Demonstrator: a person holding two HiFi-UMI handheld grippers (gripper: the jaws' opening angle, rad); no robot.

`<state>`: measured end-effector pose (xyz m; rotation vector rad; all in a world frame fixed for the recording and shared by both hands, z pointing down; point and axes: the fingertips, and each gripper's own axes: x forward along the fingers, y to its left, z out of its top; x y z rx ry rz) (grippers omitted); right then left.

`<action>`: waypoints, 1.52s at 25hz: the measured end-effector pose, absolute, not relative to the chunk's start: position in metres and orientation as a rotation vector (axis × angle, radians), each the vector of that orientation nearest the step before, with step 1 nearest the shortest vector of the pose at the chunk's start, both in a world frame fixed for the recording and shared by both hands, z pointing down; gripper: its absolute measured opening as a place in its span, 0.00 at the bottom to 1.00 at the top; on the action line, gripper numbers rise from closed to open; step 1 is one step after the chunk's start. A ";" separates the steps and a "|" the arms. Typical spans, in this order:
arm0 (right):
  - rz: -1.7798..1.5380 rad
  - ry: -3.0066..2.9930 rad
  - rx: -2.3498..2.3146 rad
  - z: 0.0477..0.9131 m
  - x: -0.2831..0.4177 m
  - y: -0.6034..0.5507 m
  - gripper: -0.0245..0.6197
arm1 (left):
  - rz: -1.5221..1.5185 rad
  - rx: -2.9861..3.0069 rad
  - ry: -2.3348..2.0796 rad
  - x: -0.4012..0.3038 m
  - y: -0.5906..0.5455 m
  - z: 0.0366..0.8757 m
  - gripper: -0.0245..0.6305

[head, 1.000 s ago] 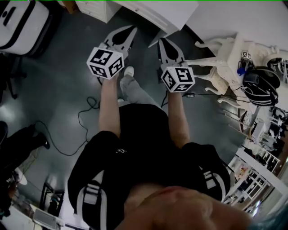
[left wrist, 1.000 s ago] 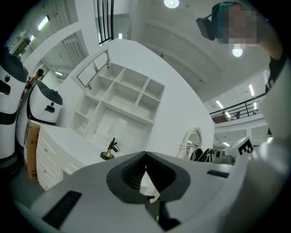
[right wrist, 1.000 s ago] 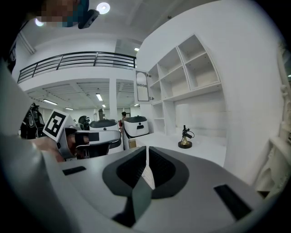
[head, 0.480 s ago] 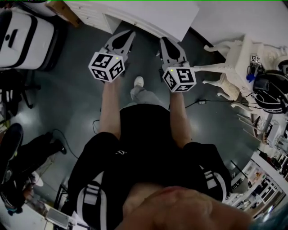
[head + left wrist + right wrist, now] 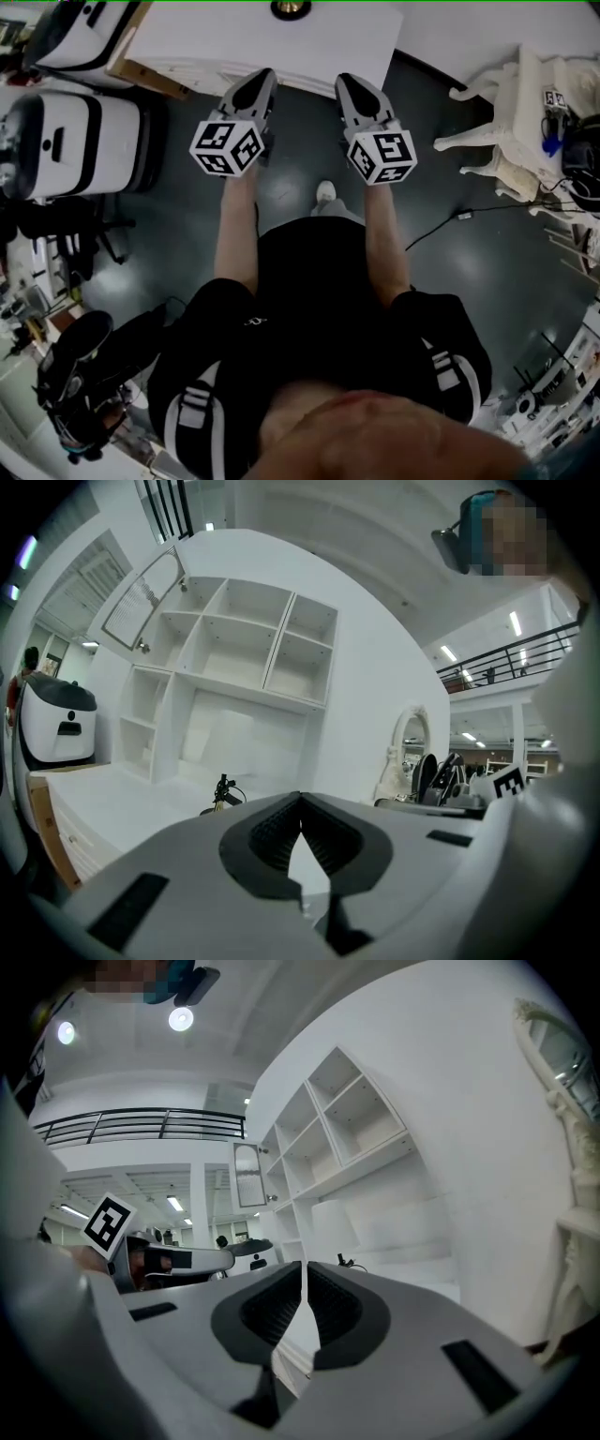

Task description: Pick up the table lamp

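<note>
Standing at top centre, the table lamp (image 5: 292,7) lies ahead between left gripper (image 5: 264,76) and right gripper (image 5: 346,81), both pressed together, empty.

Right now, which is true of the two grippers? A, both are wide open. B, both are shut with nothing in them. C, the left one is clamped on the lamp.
B: the jaws of the left gripper and the right gripper meet with nothing between them, while the table lamp stands untouched on the white desk ahead.
</note>
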<state>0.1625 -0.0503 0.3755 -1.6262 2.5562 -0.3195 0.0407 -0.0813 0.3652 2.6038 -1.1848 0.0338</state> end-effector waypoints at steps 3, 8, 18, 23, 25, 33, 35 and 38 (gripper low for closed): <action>-0.310 2.531 -1.665 0.377 0.183 -0.055 0.07 | 0.020 2.617 -1.154 0.056 -0.086 0.367 0.05; -0.266 2.557 -1.651 0.372 0.189 -0.060 0.07 | -0.019 2.609 -1.171 0.058 -0.092 0.365 0.05; -0.250 2.656 -1.480 0.365 0.147 -0.069 0.14 | -0.027 2.576 -1.250 0.028 -0.098 0.360 0.05; -0.255 2.702 -1.431 0.373 0.136 -0.073 0.18 | -0.021 2.562 -1.243 0.024 -0.106 0.370 0.05; -0.246 2.704 -1.443 0.373 0.138 -0.078 0.19 | -0.030 2.566 -1.228 0.026 -0.113 0.372 0.05; -0.250 2.659 -1.520 0.374 0.166 -0.099 0.20 | -0.033 2.590 -1.182 0.046 -0.138 0.375 0.05; -0.277 2.657 -1.523 0.380 0.164 -0.107 0.19 | -0.013 2.581 -1.185 0.041 -0.142 0.380 0.05; -0.319 2.662 -1.524 0.390 0.152 -0.122 0.19 | -0.001 2.557 -1.206 0.027 -0.153 0.385 0.05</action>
